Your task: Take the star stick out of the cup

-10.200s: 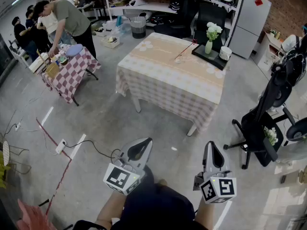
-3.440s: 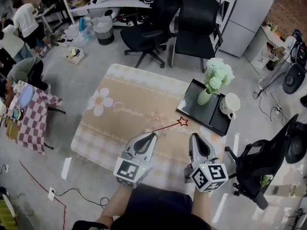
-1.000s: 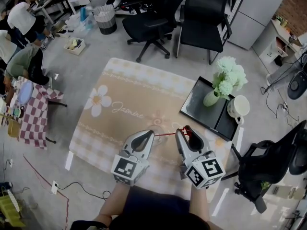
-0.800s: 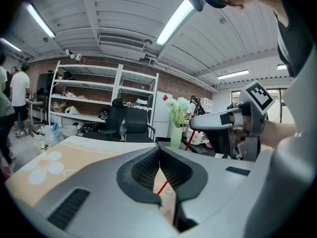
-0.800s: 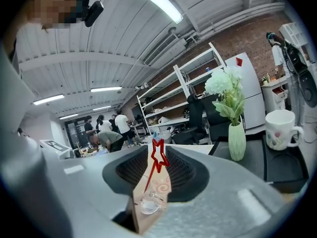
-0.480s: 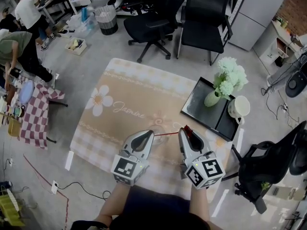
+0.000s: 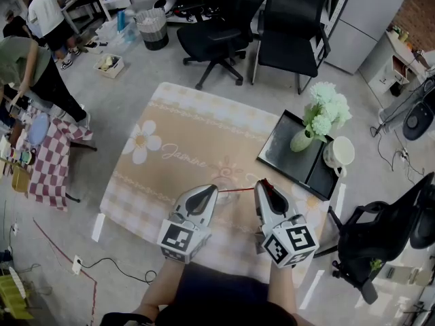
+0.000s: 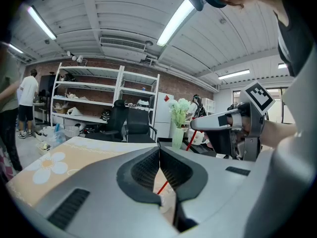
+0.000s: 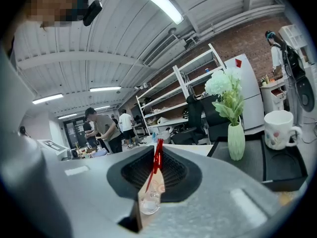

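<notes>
1. At the far left stands a checked table [image 7: 51,172].
2. Left gripper [image 7: 212,191]: jaws pressed together, empty, above the beige tabletop [image 7: 170,124].
3. Right gripper [image 7: 262,184]: jaws, just closing, pinch the star stick [image 7: 234,190], which still stands in the cup [image 9: 147,200].
4. A black tray [image 7: 282,156] lies on the right.

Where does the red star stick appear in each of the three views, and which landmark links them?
Head view: star stick low centre, a red line running between left gripper and right gripper.
Left gripper view: star stick centre, a red slant just under the shut jaws.
Right gripper view: star stick centre, pinched in the jaws, which have just been closing.
Shared landmark: the vase of white flowers.
</notes>
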Available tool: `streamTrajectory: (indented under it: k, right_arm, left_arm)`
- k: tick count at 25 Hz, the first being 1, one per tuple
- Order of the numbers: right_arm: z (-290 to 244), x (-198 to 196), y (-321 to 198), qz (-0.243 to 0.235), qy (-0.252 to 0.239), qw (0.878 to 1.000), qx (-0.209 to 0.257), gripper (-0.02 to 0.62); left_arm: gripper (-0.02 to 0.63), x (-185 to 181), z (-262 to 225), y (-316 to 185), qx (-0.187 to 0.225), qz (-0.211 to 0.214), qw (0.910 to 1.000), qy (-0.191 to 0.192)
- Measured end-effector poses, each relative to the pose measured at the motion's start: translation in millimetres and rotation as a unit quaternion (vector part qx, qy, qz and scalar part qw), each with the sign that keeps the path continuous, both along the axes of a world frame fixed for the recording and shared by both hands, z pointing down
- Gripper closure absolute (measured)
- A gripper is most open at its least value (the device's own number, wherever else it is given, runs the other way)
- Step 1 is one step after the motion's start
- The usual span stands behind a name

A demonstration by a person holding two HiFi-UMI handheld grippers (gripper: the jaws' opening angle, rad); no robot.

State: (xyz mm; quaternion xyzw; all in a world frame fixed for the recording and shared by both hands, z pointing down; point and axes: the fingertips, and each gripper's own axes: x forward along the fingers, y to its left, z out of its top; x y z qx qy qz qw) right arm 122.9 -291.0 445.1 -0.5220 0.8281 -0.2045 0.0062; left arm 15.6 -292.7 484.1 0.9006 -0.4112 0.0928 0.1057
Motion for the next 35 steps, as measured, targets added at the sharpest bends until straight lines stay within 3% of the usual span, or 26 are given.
streamTrajectory:
  k: [21,29,35]
  right_arm:
    - [-10,-3,8,0.001,-0.016,1.0,0.016,0.577]
    - [-31,-2,19,0.005,-0.014,0.999,0.045,0.577]
    - [-44,-6,33,0.013,-0.011,0.998,0.061,0.578]
  left_arm:
    - [0.595,1,-10,4,0.003,0.004,0.9998,0.021]
    - [0.595,1,-20,11,0.011,0.013,0.9993,0.034]
    - [0.595,-4,-19,21,0.022,0.025,0.9992,0.022]
